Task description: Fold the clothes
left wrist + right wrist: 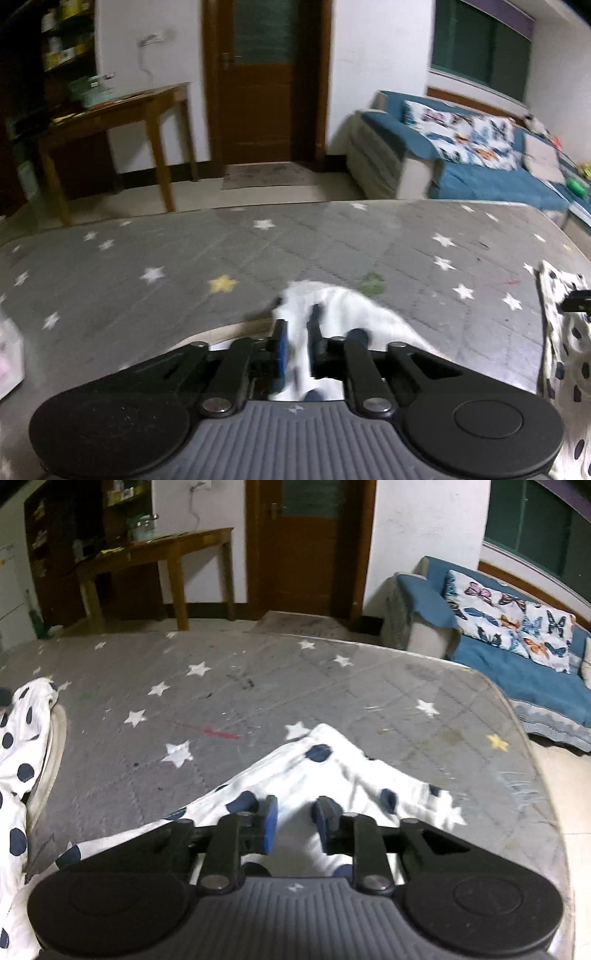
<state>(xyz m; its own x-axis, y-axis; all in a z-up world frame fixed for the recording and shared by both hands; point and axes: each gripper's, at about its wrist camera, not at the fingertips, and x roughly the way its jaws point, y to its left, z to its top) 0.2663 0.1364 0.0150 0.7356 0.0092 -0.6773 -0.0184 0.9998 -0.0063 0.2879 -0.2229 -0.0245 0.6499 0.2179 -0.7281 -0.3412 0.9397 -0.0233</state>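
A white garment with navy dots lies on the grey star-patterned surface (pixel 166 258). In the left wrist view a white corner of the garment (pixel 347 306) runs up between the blue pads of my left gripper (pixel 297 319), whose jaws stand a little apart and do not squeeze it. Another dotted part (pixel 561 350) shows at the right edge. In the right wrist view a pointed fold of the dotted garment (pixel 332 764) lies flat under my right gripper (pixel 297 805). Its jaws stand apart over the cloth. More of the garment (pixel 22 746) is bunched at the left.
The surface's far edge (pixel 295 205) and right edge (pixel 524 738) drop to a tiled floor. Beyond stand a wooden table (pixel 147 99), a brown door (pixel 266 74) and a blue sofa (pixel 517 664) with a butterfly cushion. A pale object (pixel 9 354) sits at the left edge.
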